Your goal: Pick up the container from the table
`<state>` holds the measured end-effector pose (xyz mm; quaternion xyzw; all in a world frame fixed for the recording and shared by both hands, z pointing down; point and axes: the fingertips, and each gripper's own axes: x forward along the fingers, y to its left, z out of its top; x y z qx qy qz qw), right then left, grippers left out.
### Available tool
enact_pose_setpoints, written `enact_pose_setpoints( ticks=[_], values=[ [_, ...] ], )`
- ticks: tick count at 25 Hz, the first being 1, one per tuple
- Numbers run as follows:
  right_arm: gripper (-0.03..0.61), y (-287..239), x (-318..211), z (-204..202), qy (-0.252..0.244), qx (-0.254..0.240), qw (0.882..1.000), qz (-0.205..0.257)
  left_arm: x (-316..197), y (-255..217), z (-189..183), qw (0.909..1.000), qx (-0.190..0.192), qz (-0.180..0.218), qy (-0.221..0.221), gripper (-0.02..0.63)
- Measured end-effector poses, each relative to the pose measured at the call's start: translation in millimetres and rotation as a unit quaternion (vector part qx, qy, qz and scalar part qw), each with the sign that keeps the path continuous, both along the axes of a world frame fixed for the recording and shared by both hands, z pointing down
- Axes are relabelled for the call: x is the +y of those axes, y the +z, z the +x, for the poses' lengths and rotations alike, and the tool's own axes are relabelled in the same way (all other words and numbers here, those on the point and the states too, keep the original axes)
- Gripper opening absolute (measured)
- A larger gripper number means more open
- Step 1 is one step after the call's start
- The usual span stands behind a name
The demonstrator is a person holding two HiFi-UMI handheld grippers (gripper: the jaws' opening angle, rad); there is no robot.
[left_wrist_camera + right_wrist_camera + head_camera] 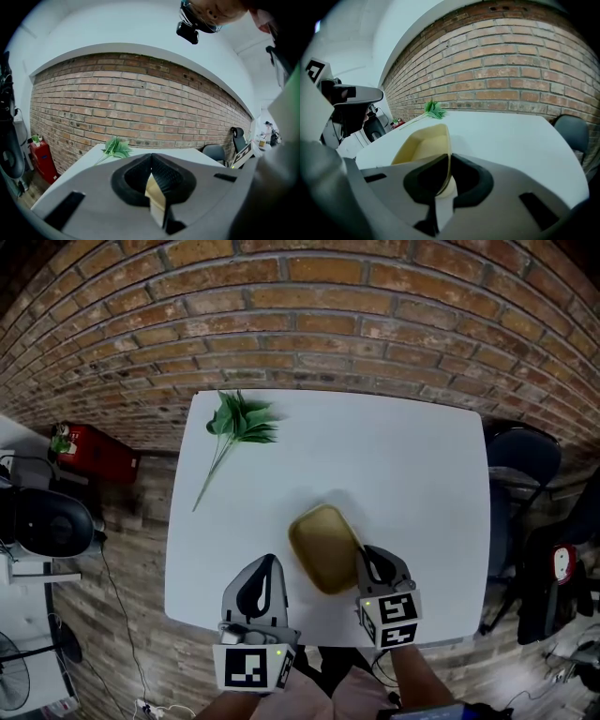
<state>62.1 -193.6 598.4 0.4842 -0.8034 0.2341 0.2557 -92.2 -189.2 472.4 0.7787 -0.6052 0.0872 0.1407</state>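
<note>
Near front edge of white desk (394, 465): shallow tan oblong container (322, 542), right wall pinched by right tool (365, 555); left tool (267, 564) closed, empty.

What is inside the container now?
Nothing visible: the container shows a bare yellow interior. Its near end is hidden behind the right gripper, clamped on its wall.

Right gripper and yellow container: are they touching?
Touching. In the right gripper view, the jaws of the right gripper pinch the container by its rim.
</note>
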Motion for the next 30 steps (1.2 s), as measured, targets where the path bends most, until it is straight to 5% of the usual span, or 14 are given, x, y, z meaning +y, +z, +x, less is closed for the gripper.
enact_pose_setpoints(
  ticks=[30],
  values=[
    [0.026, -97.7, -26.9, 2.3, 0.026, -0.023, 0.994, 0.108, -9.4, -57.3, 0.4, 0.9977, -0.002, 0.067, 0.012, 0.008]
  ],
)
